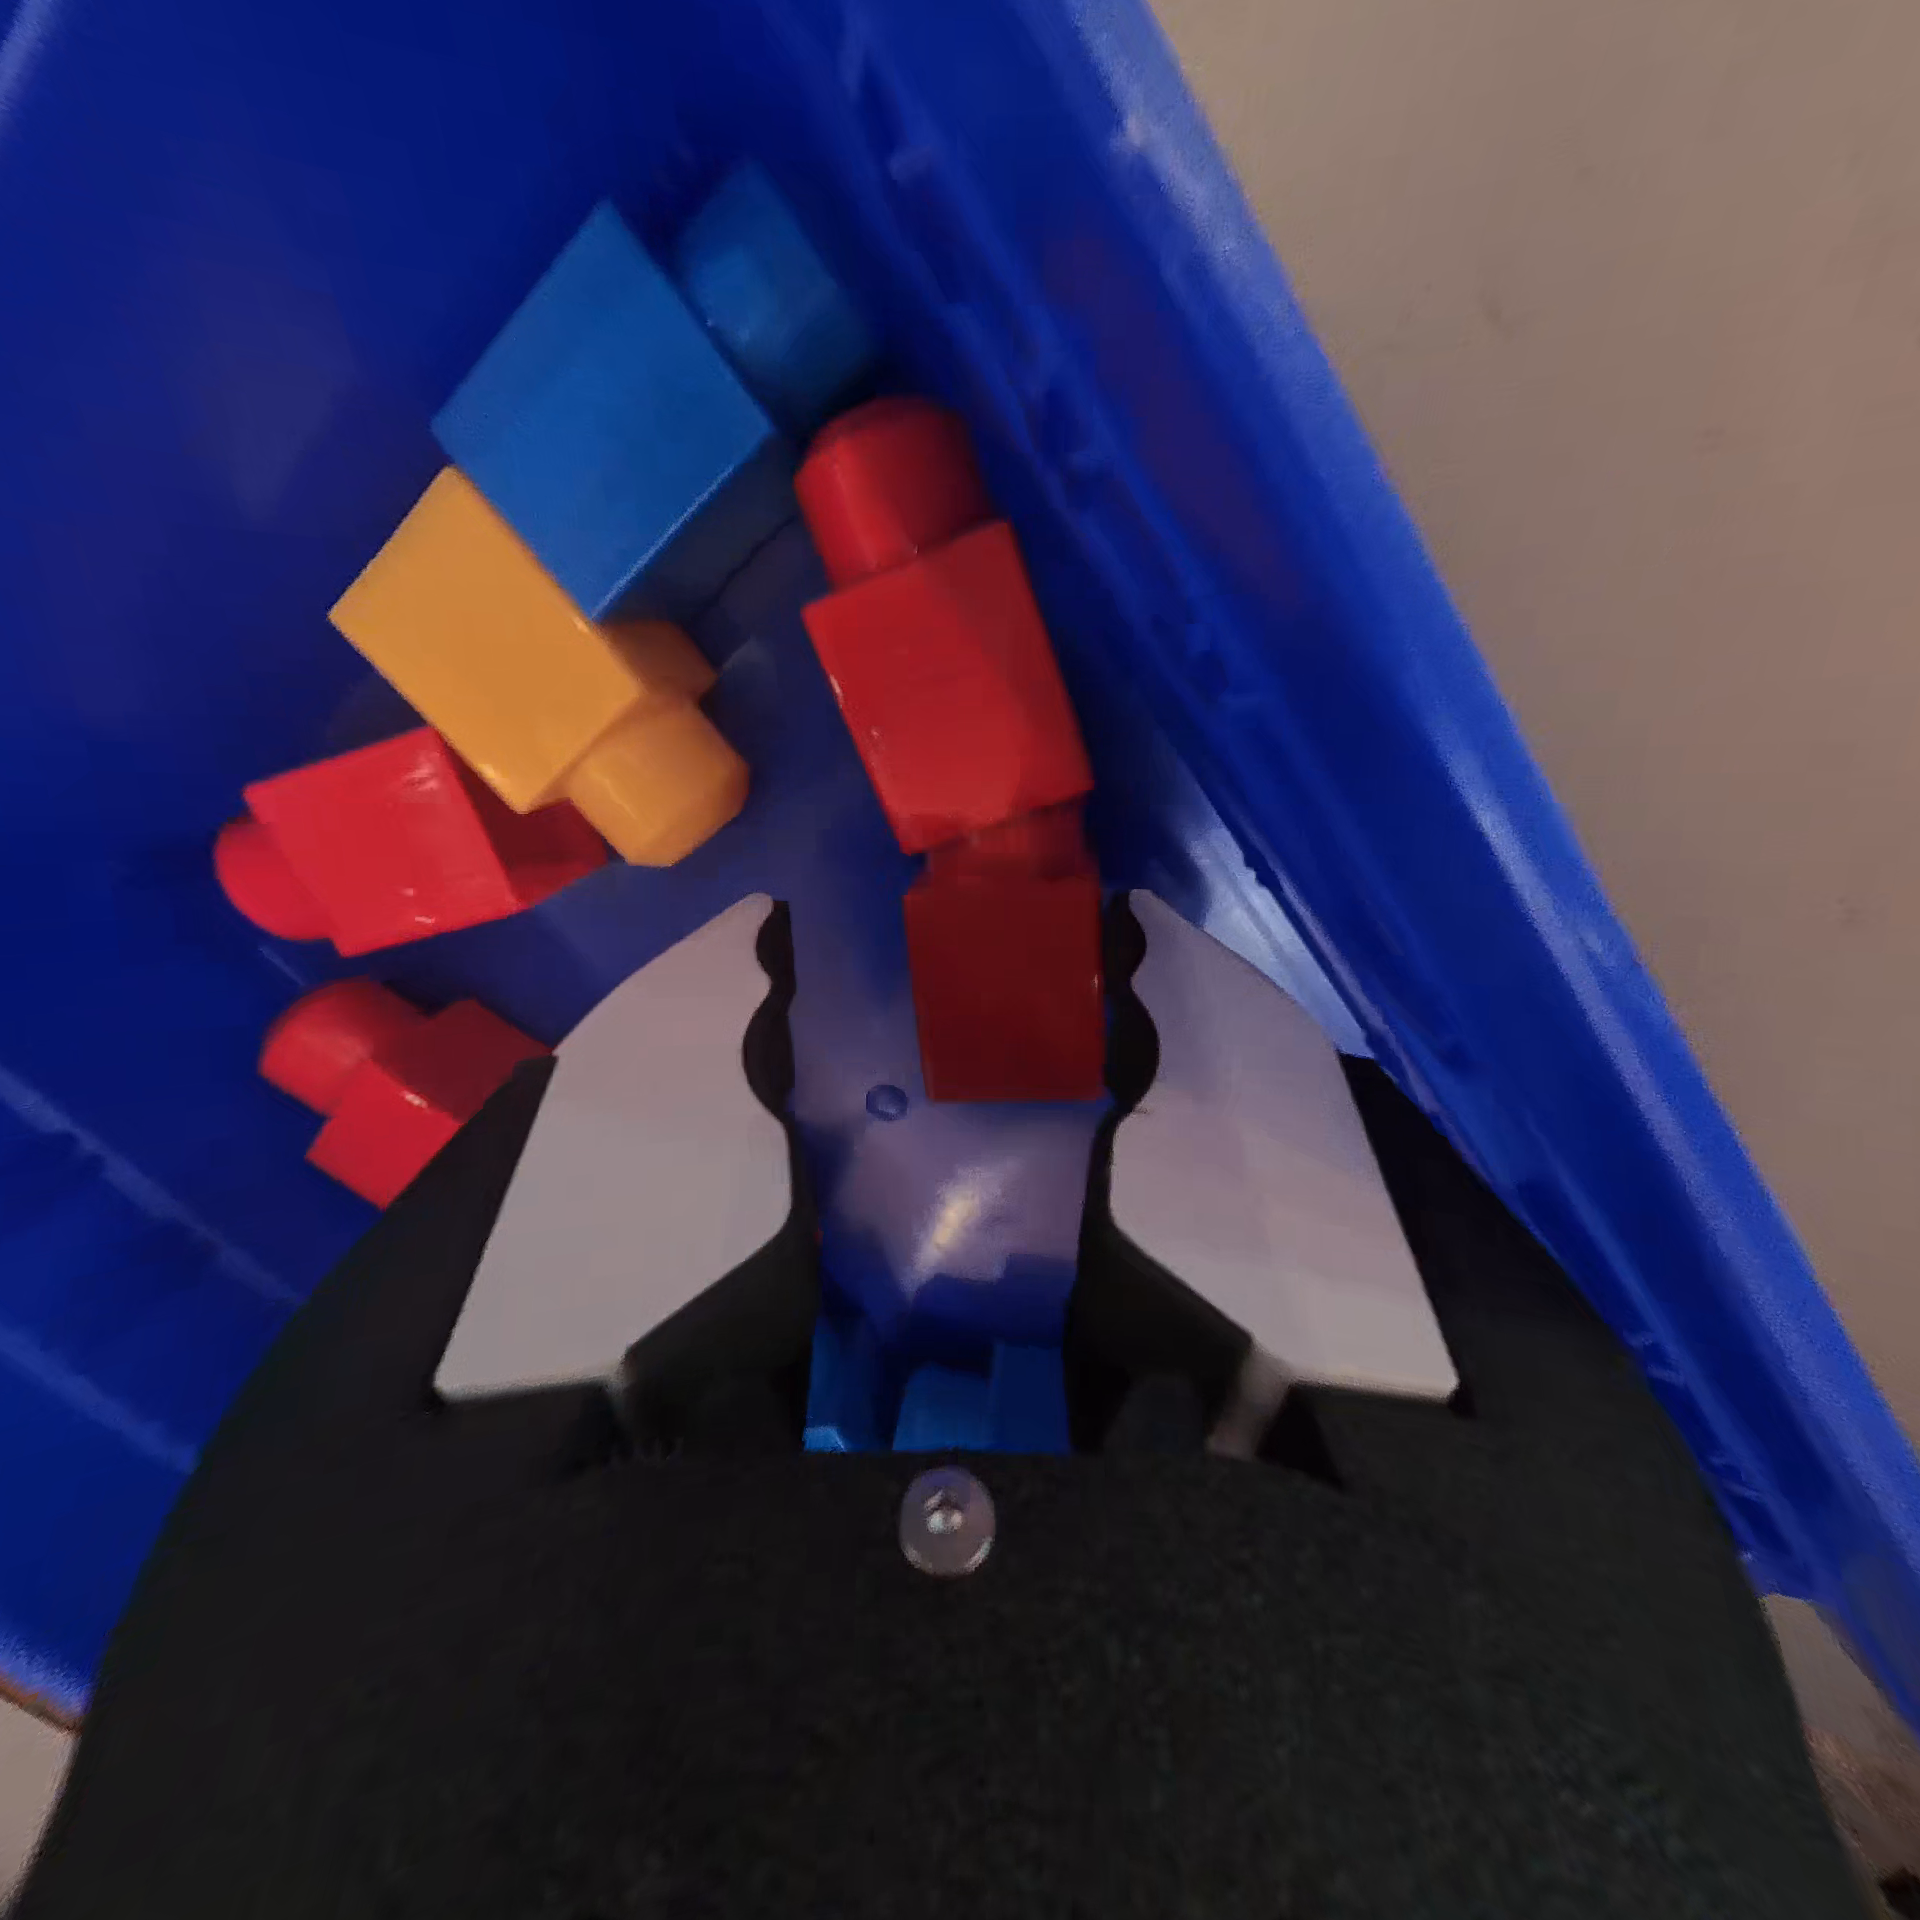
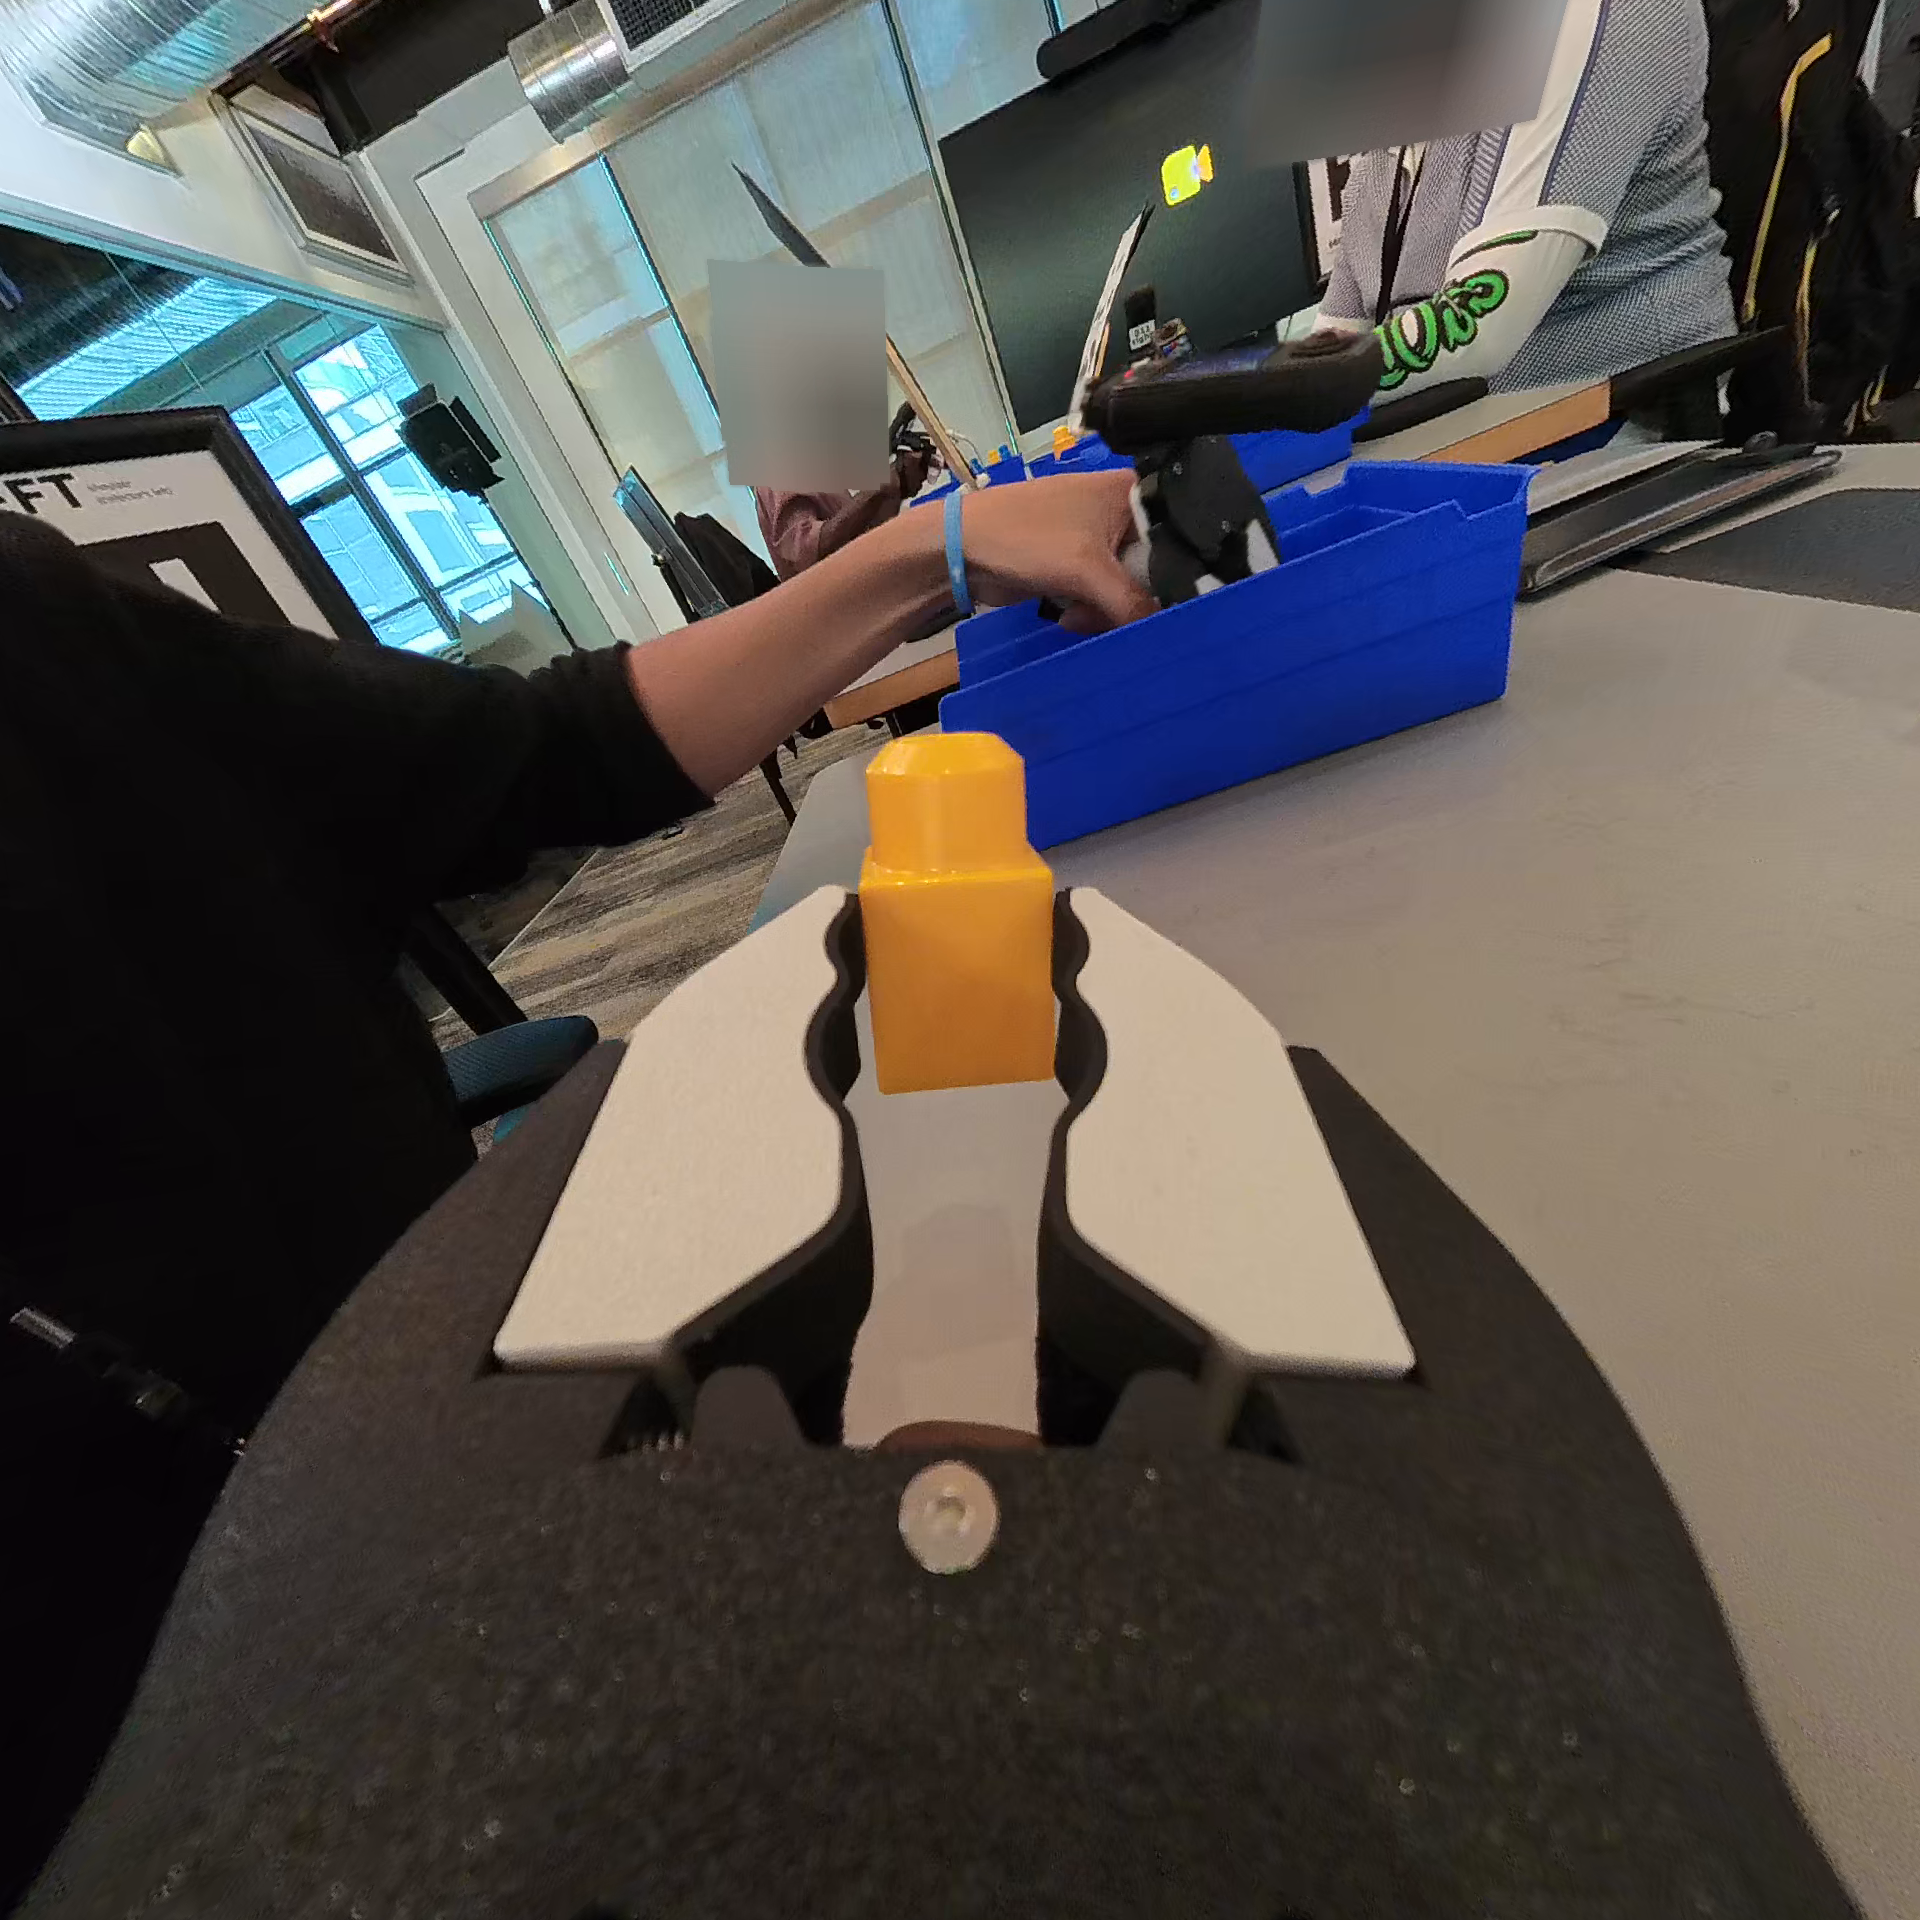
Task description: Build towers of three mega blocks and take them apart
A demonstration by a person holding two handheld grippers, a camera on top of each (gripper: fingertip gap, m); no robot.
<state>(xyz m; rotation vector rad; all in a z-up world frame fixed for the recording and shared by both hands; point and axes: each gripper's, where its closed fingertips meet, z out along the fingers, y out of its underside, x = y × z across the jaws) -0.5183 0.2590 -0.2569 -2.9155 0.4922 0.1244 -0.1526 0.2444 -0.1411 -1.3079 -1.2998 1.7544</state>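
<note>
In the left wrist view my left gripper (image 1: 951,914) is open inside the blue bin (image 1: 1299,623). A dark red block (image 1: 1003,987) lies between the fingers against the right one, with a gap to the left one. It joins end to end with a second red block (image 1: 935,675). A yellow block (image 1: 530,655), blue blocks (image 1: 613,416) and other red blocks (image 1: 384,842) lie around. In the right wrist view my right gripper (image 2: 956,914) is shut on an upright yellow block (image 2: 956,966) above the grey table (image 2: 1455,1039). The left gripper (image 2: 1205,540) shows there in the bin (image 2: 1247,665).
The bin's right wall (image 1: 1455,831) stands close beside my left gripper. A person's arm (image 2: 520,717) in a black sleeve reaches across to the bin. Another blue bin (image 2: 1288,436), a dark monitor (image 2: 1122,270) and seated people are at the back. The grippers' ends are close to 40 centimetres from one another.
</note>
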